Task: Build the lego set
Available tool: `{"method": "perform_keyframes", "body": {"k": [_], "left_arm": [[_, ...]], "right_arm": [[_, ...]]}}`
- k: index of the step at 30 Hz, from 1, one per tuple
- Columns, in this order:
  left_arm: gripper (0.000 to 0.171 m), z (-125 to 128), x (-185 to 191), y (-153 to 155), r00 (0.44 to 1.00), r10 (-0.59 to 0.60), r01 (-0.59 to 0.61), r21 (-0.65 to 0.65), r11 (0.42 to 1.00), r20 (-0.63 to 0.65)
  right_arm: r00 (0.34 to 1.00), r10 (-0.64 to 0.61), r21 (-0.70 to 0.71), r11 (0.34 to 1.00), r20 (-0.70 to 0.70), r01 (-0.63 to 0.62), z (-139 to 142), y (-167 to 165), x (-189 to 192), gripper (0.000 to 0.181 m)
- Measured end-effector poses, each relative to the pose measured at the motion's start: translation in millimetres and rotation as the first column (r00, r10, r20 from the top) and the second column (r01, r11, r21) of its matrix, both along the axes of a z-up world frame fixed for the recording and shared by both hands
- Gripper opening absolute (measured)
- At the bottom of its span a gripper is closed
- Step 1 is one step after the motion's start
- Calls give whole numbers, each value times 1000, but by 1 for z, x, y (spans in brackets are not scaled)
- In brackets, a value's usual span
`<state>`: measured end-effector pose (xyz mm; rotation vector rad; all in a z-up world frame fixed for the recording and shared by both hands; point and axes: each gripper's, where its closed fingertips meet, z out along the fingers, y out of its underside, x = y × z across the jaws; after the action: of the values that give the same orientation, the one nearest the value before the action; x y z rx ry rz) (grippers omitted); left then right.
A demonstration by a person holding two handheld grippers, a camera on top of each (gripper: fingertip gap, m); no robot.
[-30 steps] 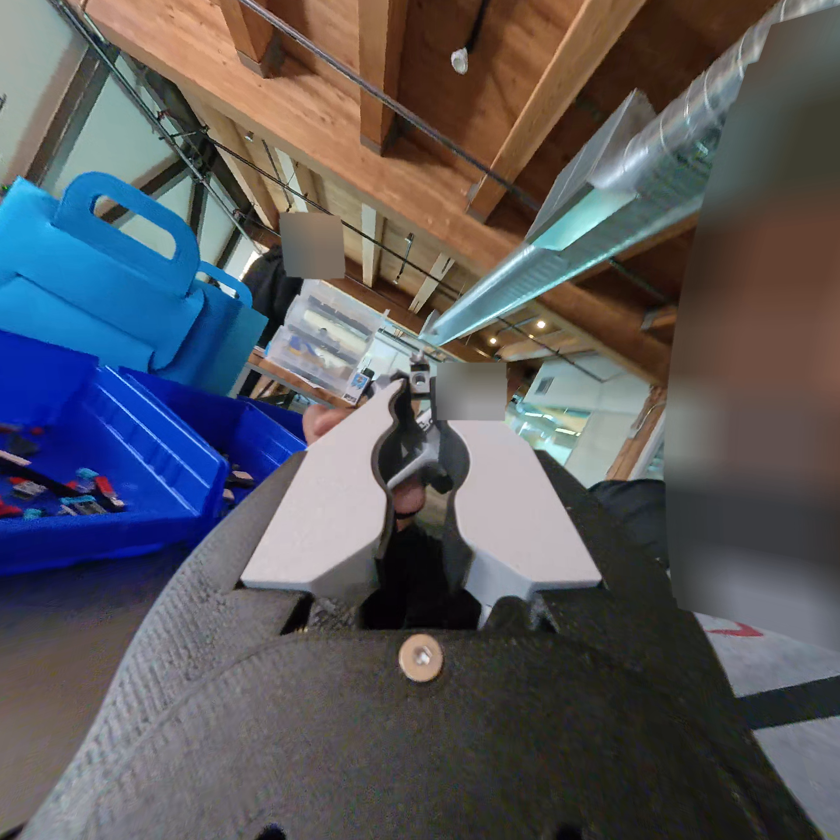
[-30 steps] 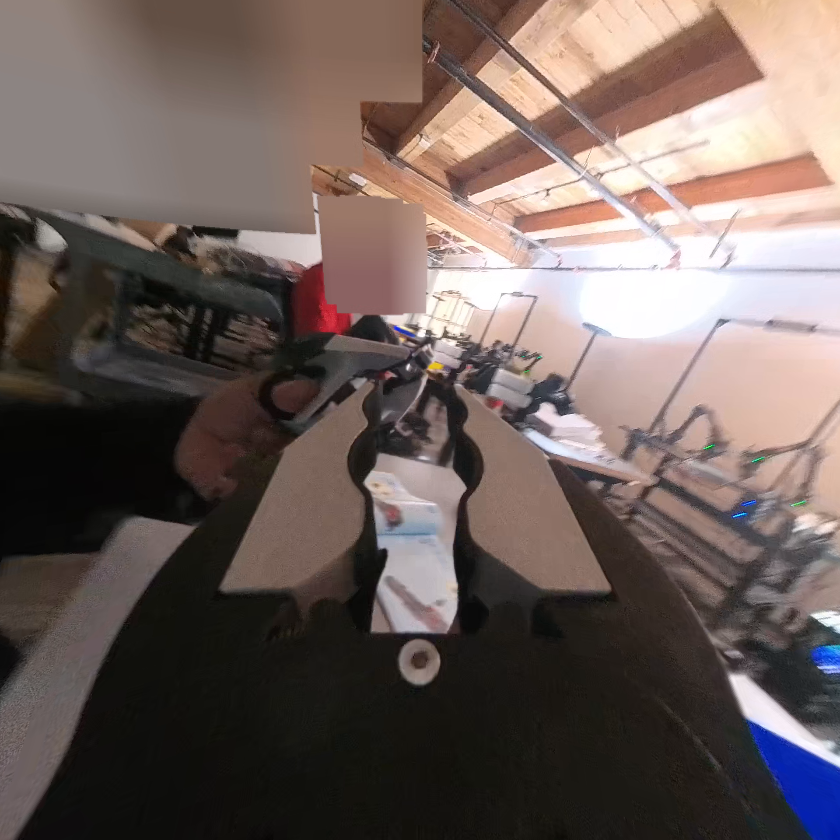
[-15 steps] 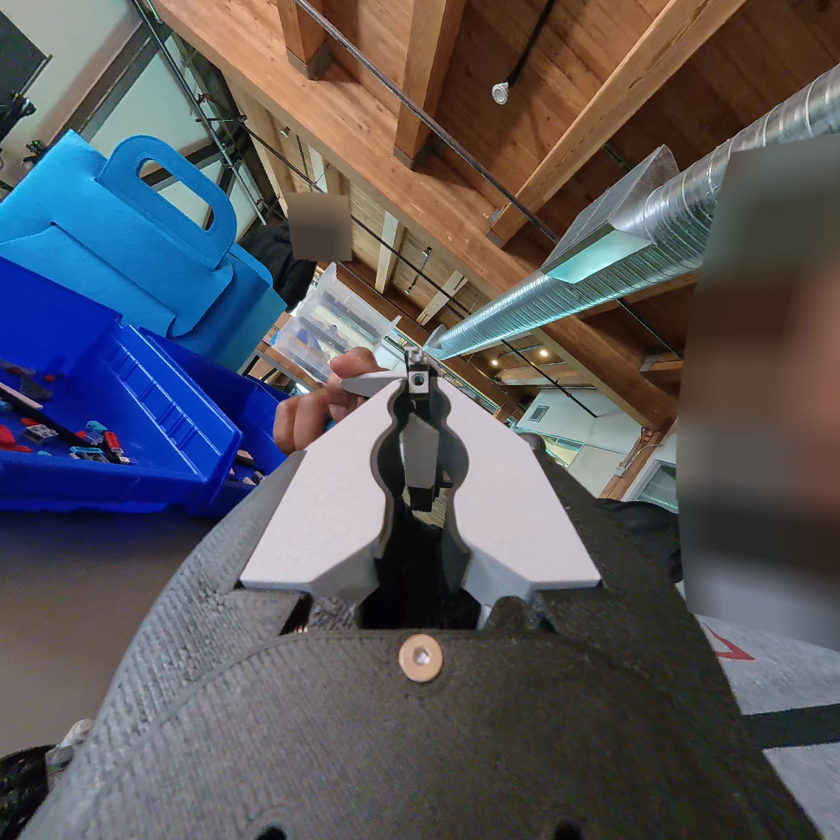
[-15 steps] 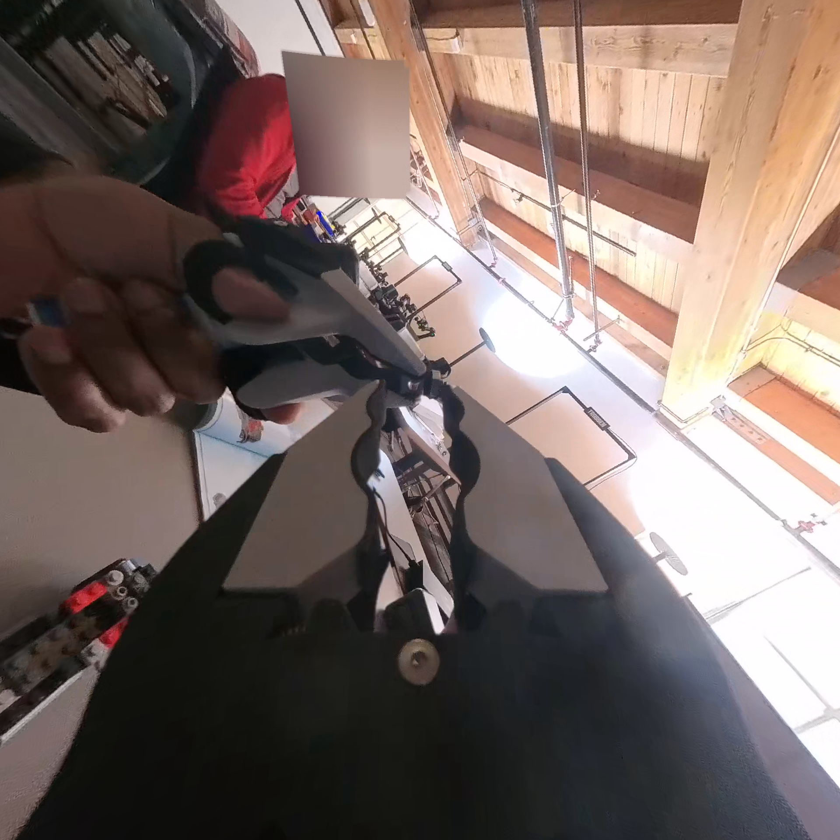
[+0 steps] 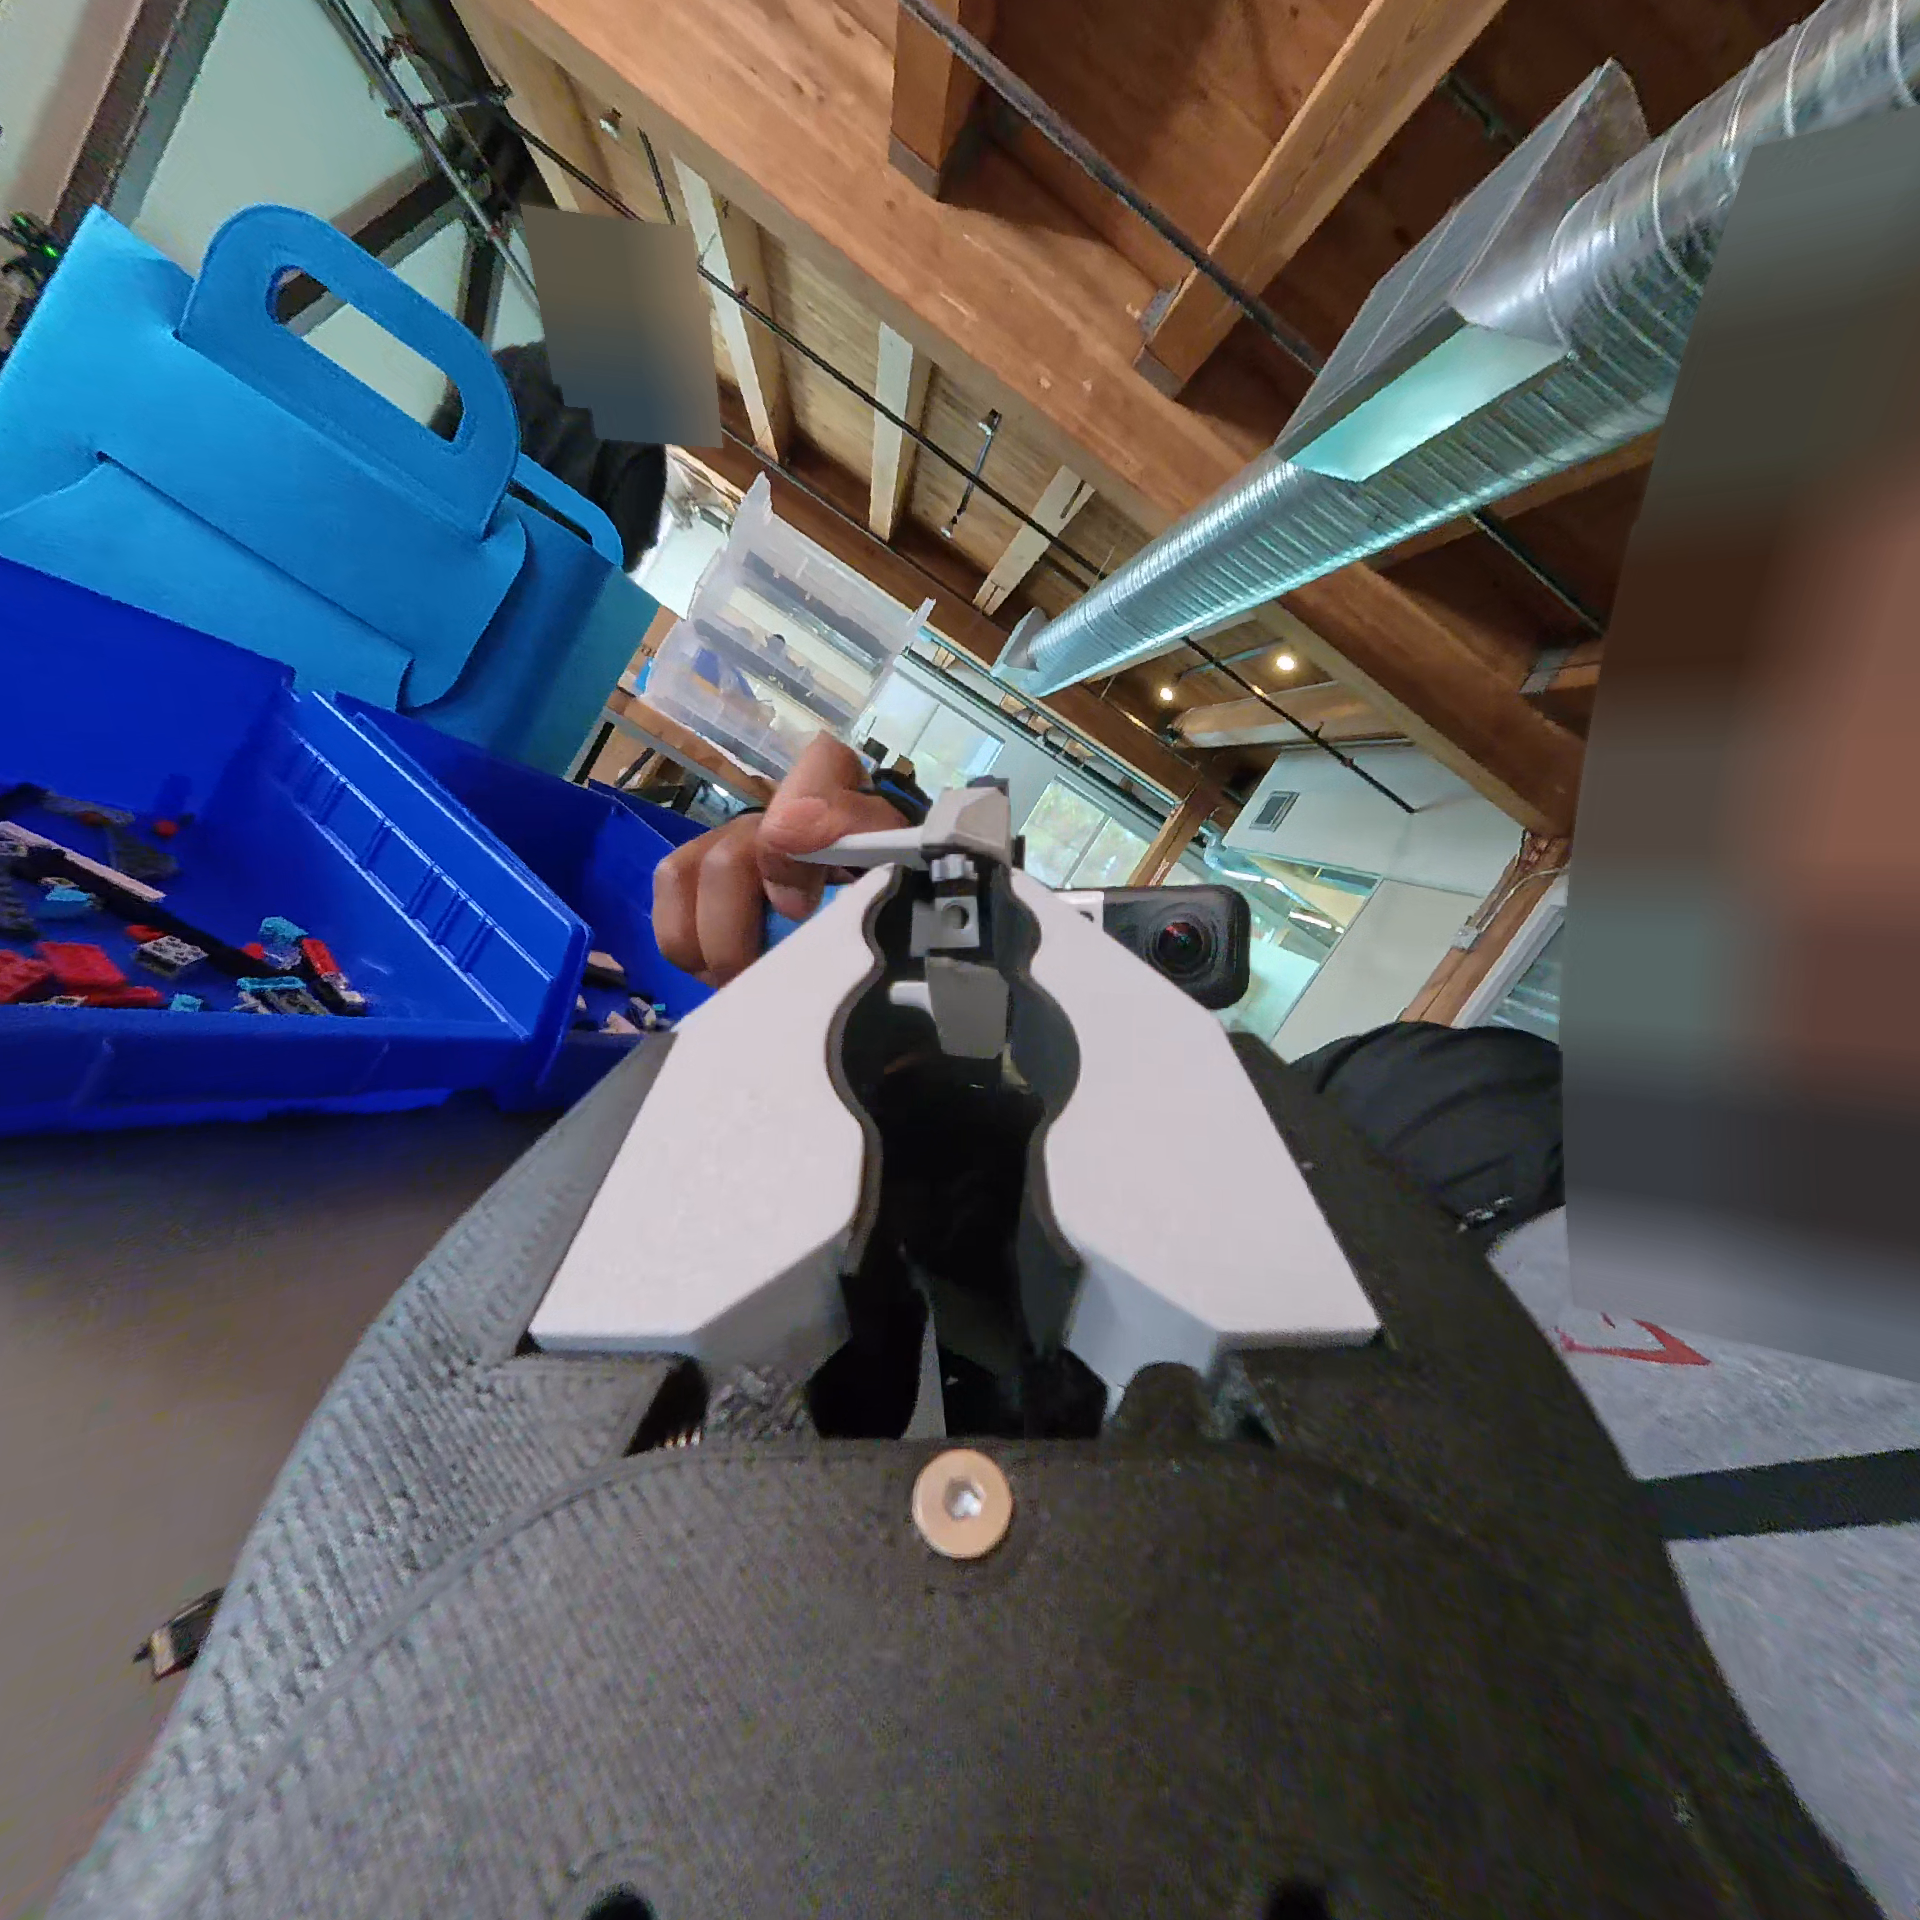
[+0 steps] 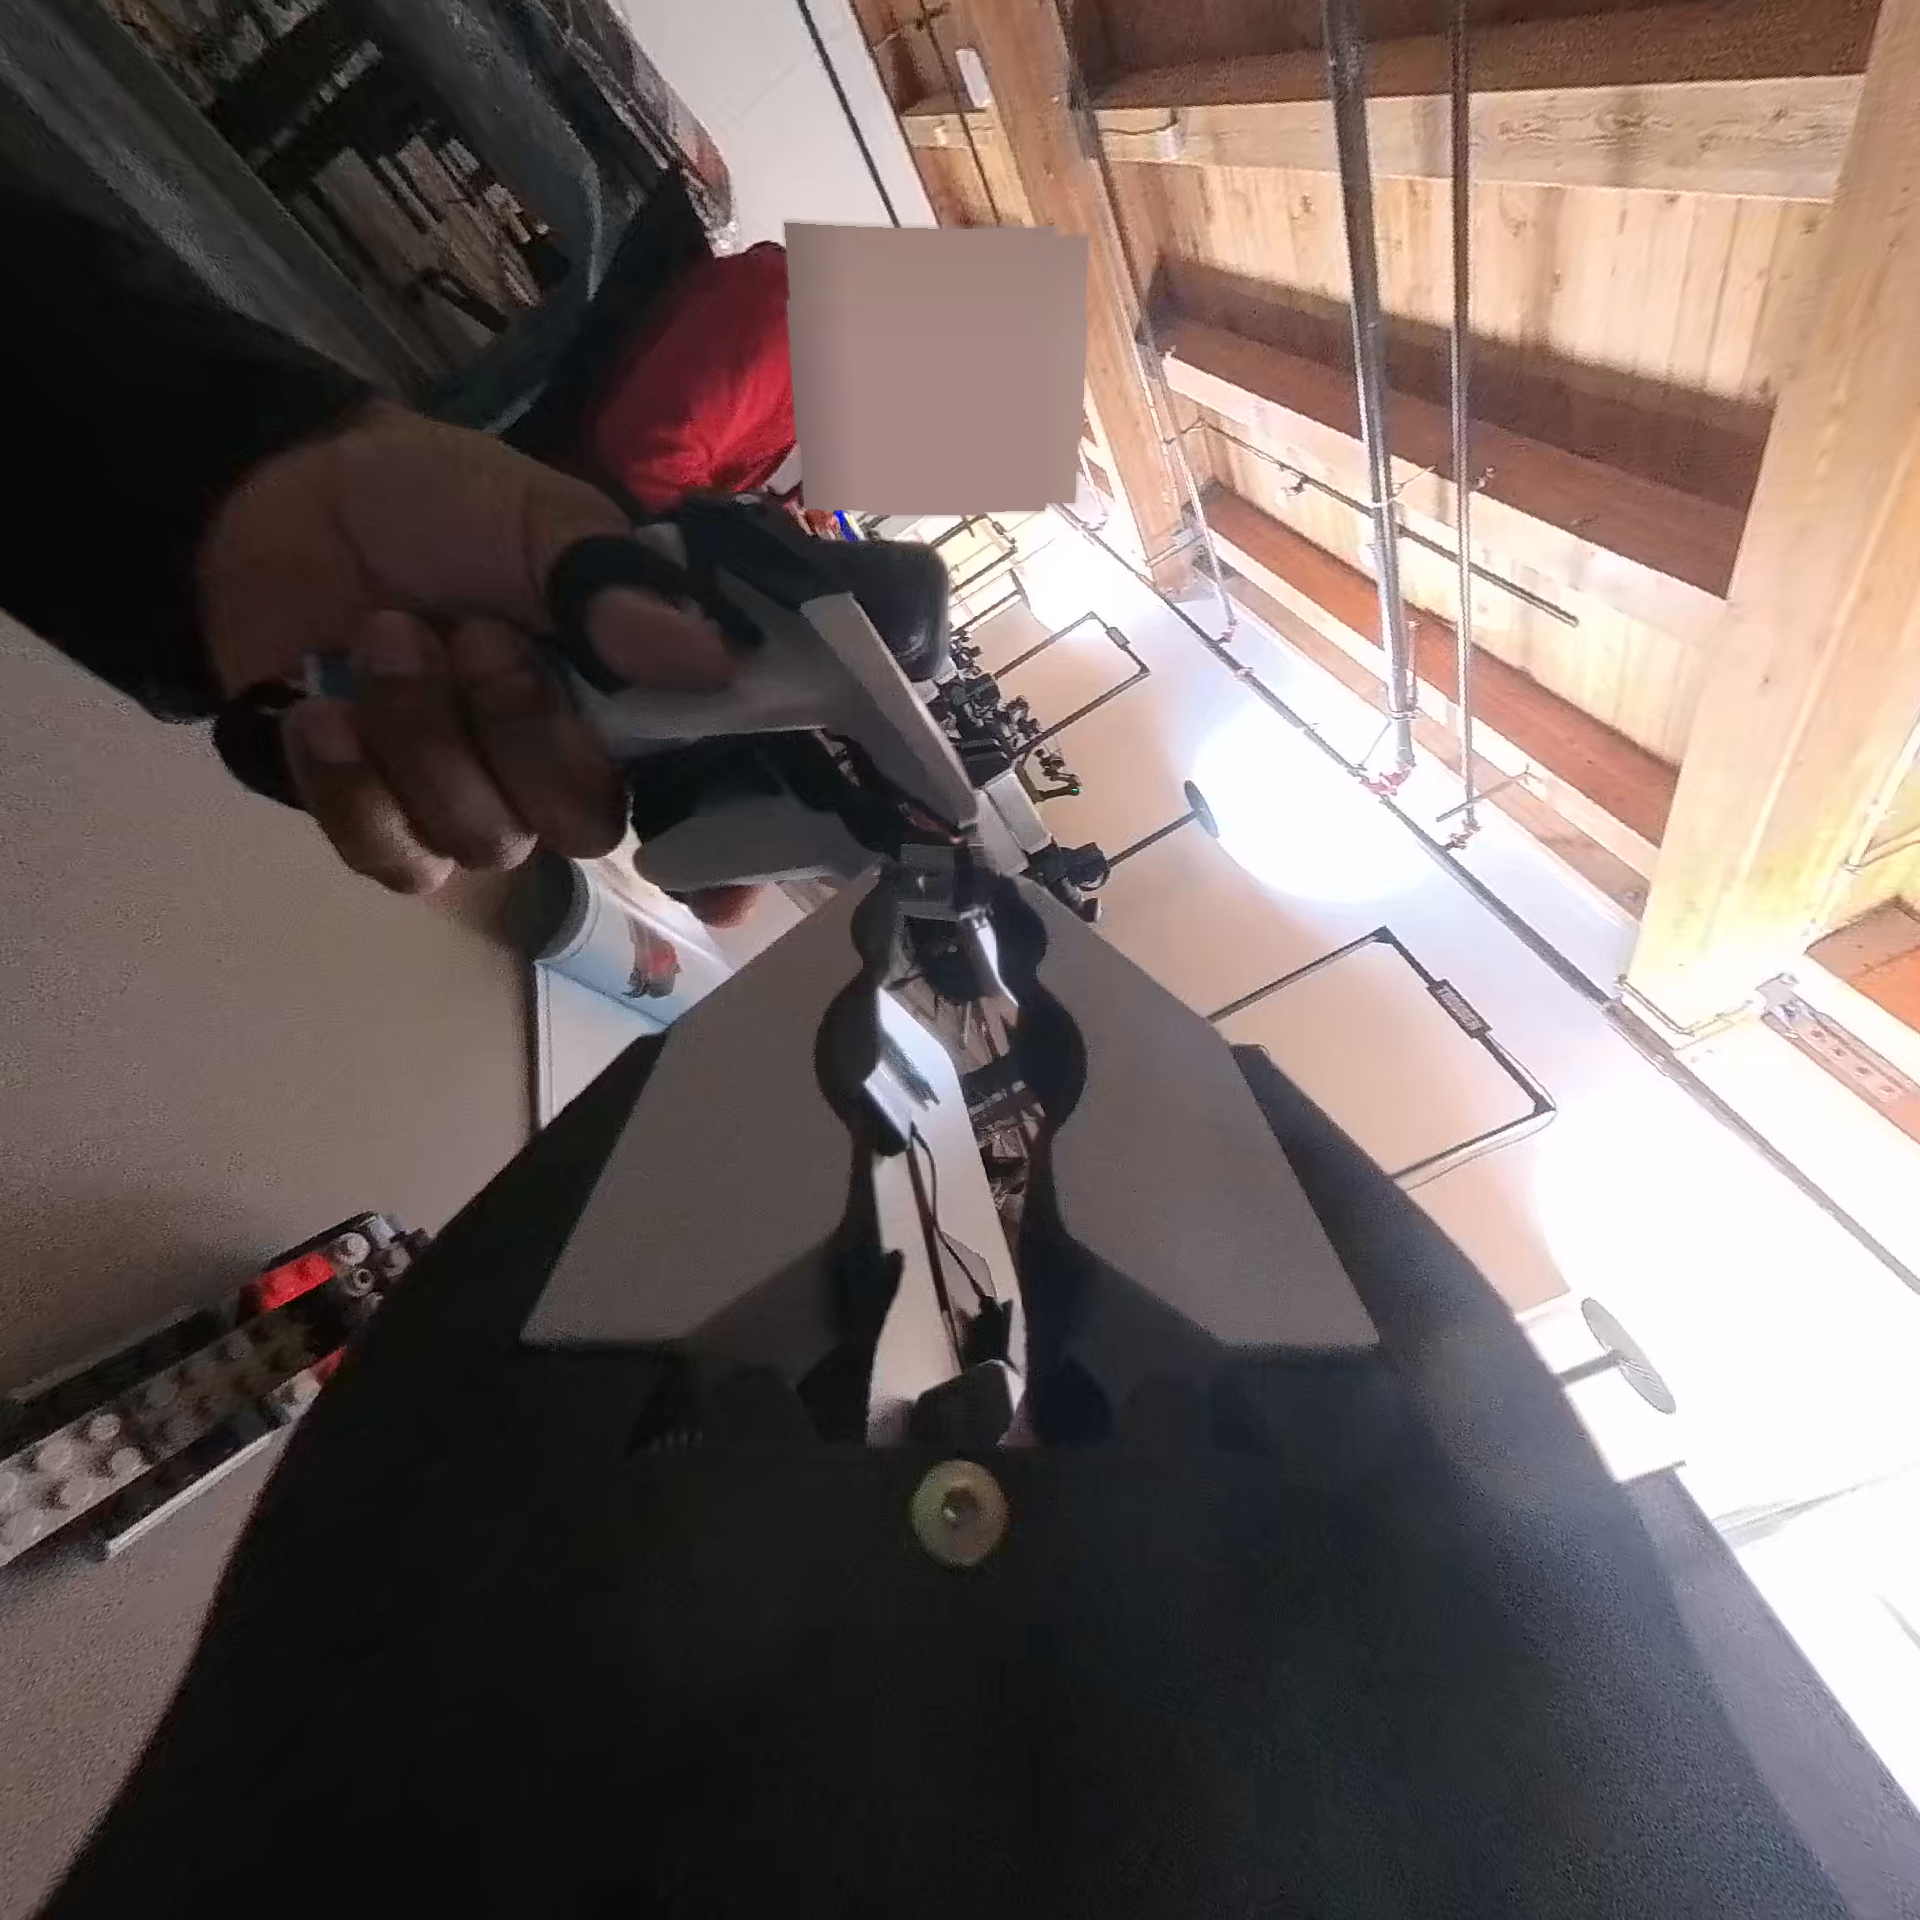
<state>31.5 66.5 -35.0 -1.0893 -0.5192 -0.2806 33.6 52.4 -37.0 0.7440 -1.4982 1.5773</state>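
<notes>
My left gripper [image 5: 951, 894] is raised off the table and shut on a small grey lego piece [image 5: 954, 920] with a round hole. My right gripper [image 6: 943, 896] meets it tip to tip. Its fingers [image 5: 873, 847] lie against the same piece from above and below in the left wrist view. In the right wrist view the piece [image 6: 928, 881] sits between my right fingertips, and the left gripper's fingers [image 6: 883, 686] come in from the upper left, held by a hand [image 6: 416, 675]. A partly built grey, black and red lego model [image 6: 156, 1392] lies on the table at the lower left.
A dark blue bin [image 5: 312, 1049] with several loose bricks [image 5: 83, 966] stands at the left, with a light blue carry case [image 5: 260, 468] behind it. A printed booklet [image 6: 623, 956] lies on the beige table [image 6: 208, 935]. Other people are behind. Less than 4 cm separates the two grippers' tips.
The right gripper swung up from facing across the room to meet the left gripper, and its jaws narrowed around the grey piece. The left gripper kept hold of the piece and tilted slightly.
</notes>
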Motion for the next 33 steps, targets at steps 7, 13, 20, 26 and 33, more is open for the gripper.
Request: {"method": "perform_keyframes", "body": {"k": [7, 13, 20, 26, 33], "left_arm": [[8, -5, 4, 4, 1000, -23, 22, -45, 999, -8], [8, -3, -1, -2, 998, 39, -41, -46, 998, -48], [8, -12, -16, -19, 977, 188, -202, -139, 970, -104], [8, -15, -20, -19, 970, 220, -235, -156, 960, -107], [8, -14, -20, -13, 966, 231, -248, -162, 955, -113]], "right_arm": [[999, 25, 19, 999, 42, -26, -5, -2, 2, 20], [961, -4, 4, 1000, 275, 4, -10, 5, -9, 27], [545, -298, 360, 933, 784, -8, -122, 40, -13, 39], [412, -505, 571, 820, 759, -47, -191, 61, 19, 41], [392, -598, 632, 773, 699, 53, -211, 50, 23, 34]]}}
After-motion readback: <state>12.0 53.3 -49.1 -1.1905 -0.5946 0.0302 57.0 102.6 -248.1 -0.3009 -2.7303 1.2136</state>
